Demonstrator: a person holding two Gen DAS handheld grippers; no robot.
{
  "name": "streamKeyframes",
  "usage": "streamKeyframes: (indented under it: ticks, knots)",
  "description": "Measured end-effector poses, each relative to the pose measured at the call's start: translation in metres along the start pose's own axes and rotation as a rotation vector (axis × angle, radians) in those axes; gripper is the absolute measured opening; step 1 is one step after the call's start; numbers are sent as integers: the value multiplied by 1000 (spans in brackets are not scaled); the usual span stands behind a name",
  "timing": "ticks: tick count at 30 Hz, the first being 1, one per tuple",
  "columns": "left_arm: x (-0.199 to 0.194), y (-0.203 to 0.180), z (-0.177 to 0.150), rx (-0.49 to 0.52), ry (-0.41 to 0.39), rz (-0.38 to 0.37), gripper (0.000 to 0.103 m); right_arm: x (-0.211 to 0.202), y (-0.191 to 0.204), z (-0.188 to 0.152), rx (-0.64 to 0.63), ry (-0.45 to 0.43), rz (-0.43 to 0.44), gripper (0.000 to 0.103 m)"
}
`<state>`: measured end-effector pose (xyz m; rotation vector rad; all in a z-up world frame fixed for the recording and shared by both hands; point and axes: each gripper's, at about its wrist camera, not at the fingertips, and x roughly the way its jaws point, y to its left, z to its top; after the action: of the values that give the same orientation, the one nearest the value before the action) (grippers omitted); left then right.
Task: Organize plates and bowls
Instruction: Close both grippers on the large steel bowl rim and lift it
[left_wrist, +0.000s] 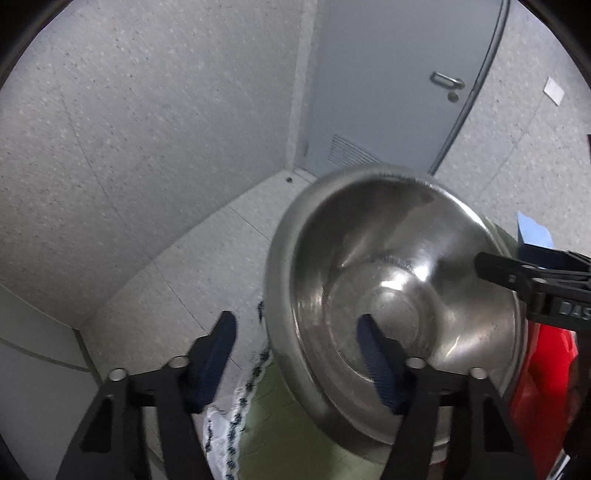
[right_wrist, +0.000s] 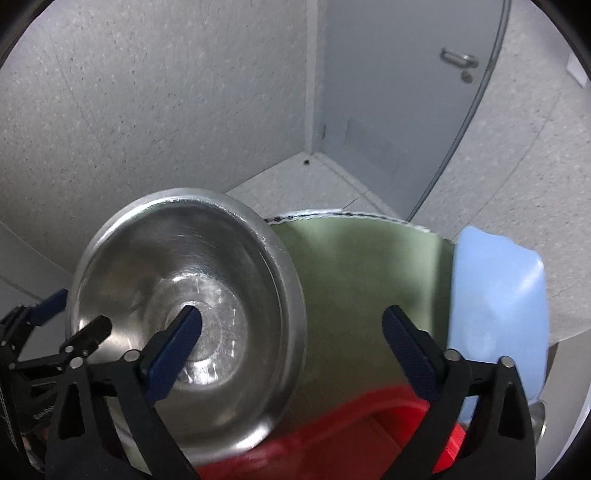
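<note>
Your worktop (right_wrist: 362, 280), under a green cloth with a white lace hem, carries the steel bowl (right_wrist: 184, 288) close to its far-left edge, and both views look down into it. Only your right wrist view shows the pale blue container (right_wrist: 498, 302) at the cloth's right edge, well apart from the bowl; the left view catches just a corner of it behind the other tool. A red object (right_wrist: 332, 435), blurred, lies at the near side, just beside the bowl. Your left tool (left_wrist: 299, 354) has its jaws apart, straddling the bowl's rim, one blue pad inside, one outside; no pad visibly presses on it. Your right tool (right_wrist: 291, 332) stands wide apart, left finger over the bowl's bottom, right over bare cloth.
</note>
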<state>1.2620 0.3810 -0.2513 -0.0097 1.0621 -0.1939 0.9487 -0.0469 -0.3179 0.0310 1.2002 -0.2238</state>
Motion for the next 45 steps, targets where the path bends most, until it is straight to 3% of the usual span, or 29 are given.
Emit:
streamKeyframes:
  ticks: [3,6,8,10,11,15,23,33,40,45]
  knots:
    - [11,2,5,-4,9,-4,43,15,-1,0,0,38,16,81]
    - [12,0,8,-8,4,-16,34,20,-2,0,5,55,33,61]
    - [11,-4,5,-2,0,-20,28,24,-2,1,3,67,55,54]
    - [12,-5,2,9,-7,-13,24,26,-2,0,3,75,77,37]
    - [12,-9,0,13,-12,-5,23,26,-2,0,3,78,77,35]
    - [12,-10,-7,11,-29,4,18,25,-6,0,7,68,94,32]
    - [-30,-34,-43,7,-110,29,18,10,-11,-2,20,35,144,30]
    - [-105,-53,-76,-9,-227,25,19,-55,-7,3,23,-86,196,30]
    - [-154,-80,-121,30,-273,-15,19,-107,-26,-16,62,-156,199,30]
    - [-183,-102,-166,86,-255,-64,19,-137,-44,-48,100,-180,172,30]
